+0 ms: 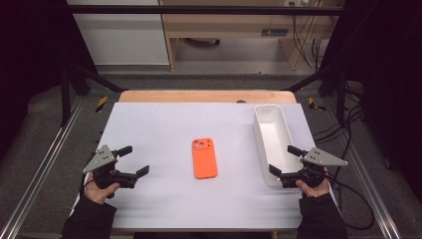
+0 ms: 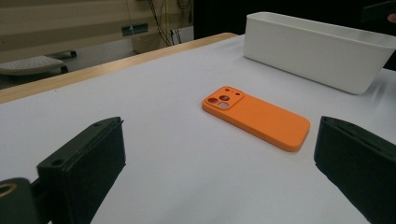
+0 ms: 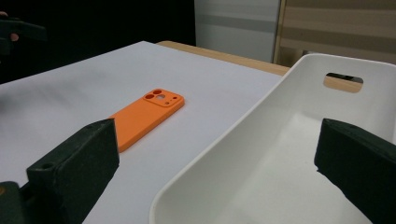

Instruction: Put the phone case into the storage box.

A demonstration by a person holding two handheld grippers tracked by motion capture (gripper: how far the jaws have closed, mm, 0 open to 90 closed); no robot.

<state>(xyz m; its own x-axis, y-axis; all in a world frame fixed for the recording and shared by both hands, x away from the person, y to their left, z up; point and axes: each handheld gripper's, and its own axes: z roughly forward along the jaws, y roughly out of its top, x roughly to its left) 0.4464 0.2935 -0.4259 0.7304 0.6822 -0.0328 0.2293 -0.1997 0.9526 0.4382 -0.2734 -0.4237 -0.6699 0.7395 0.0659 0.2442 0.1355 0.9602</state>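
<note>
Two claws are in your hands, and both have their jaws wide apart with nothing in them. Your left claw (image 1: 128, 160) hovers low over the white worktop (image 1: 159, 124). The orange phone case (image 1: 204, 158) lies flat, camera holes up, between your two claws, well apart from each. Your right claw (image 1: 284, 160) sits at the near end of the white bin (image 1: 262, 130), with one jaw over the bin's inside.

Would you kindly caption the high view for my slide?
Two open grippers, left gripper and right gripper, flank an orange phone case beside a white bin.
</note>
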